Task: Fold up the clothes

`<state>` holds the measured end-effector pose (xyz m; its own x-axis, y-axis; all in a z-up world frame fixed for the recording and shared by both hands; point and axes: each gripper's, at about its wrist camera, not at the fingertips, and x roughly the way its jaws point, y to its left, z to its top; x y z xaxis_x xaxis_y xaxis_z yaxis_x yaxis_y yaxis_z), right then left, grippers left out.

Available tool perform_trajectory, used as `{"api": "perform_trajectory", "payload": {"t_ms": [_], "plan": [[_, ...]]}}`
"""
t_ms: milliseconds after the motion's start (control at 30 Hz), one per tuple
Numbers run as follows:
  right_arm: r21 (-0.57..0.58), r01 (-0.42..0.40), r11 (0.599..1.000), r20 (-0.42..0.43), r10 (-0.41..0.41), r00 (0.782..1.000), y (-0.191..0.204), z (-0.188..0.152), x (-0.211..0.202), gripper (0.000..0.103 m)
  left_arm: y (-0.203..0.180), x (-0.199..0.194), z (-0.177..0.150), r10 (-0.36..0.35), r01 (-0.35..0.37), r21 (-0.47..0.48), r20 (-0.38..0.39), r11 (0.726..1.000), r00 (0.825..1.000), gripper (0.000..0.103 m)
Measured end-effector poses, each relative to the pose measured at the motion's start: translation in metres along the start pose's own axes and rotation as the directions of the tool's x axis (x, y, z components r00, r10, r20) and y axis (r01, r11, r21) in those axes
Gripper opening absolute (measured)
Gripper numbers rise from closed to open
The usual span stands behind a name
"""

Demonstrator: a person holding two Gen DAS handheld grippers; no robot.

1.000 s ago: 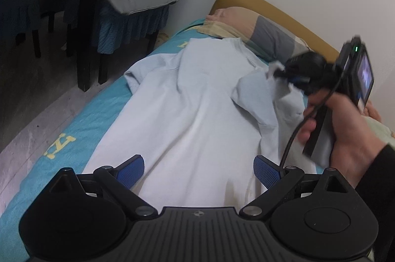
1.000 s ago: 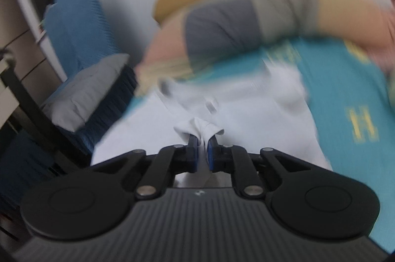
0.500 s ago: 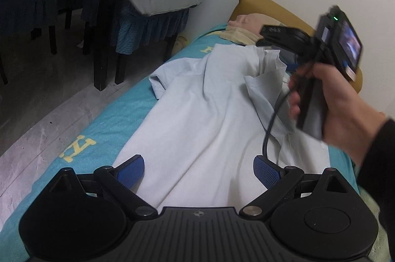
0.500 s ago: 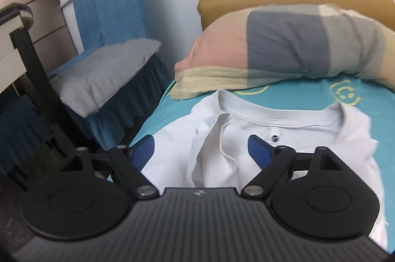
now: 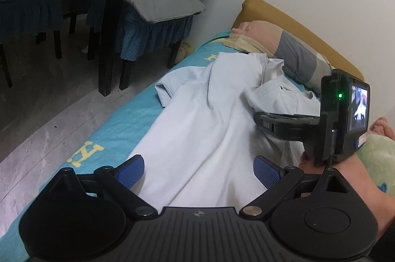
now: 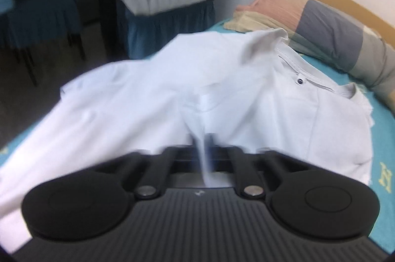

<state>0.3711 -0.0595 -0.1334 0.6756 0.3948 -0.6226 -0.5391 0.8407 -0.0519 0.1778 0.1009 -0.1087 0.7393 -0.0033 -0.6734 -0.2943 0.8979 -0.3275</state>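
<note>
The left gripper (image 5: 198, 169) hovers over the white shirt (image 5: 209, 118) on the bed (image 5: 123, 123), jaws apart. The right gripper (image 6: 205, 146) is clamped on a shirt fold.

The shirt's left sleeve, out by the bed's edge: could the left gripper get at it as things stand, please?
Probably yes: the left gripper is open over the shirt, and nothing lies between it and the sleeve; the right gripper pinches cloth elsewhere.

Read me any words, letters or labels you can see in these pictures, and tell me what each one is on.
Yellow letter-like print on the teal bedsheet: reads roughly "H"; the others are unclear.
Embossed marking on the right gripper: too small to read.
Sticker on its camera: unreadable.
White shirt: no text.
</note>
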Motion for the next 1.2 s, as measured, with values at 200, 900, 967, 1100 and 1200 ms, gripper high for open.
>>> {"api": "perform_trajectory", "payload": {"t_ms": [200,900,967,1100,1200], "plan": [[-0.173,0.025,0.985,-0.037,-0.031,0.999,0.028,-0.009,-0.011,0.005,0.004,-0.006,0.005,0.0,0.0,-0.021,0.019,1.0,1.0,0.096],[-0.264,-0.177,0.948,-0.282,0.1,0.954,0.136,0.082,0.08,0.071,0.056,-0.021,0.014,0.107,-0.102,-0.197,0.016,0.975,0.994,0.096],[-0.367,-0.147,0.919,-0.34,0.015,0.94,0.157,0.075,0.103,0.07,0.063,-0.02,0.015,0.131,-0.126,-0.218,0.009,0.968,0.991,0.096],[-0.353,-0.081,0.932,-0.312,-0.036,0.949,0.163,0.072,0.11,0.005,0.069,-0.017,0.016,0.151,-0.147,-0.238,0.001,0.96,0.988,0.096],[-0.304,-0.031,0.952,-0.243,-0.046,0.969,0.151,0.074,0.095,0.005,0.067,-0.018,0.015,0.149,-0.144,-0.223,0.009,0.964,0.989,0.096]]}}
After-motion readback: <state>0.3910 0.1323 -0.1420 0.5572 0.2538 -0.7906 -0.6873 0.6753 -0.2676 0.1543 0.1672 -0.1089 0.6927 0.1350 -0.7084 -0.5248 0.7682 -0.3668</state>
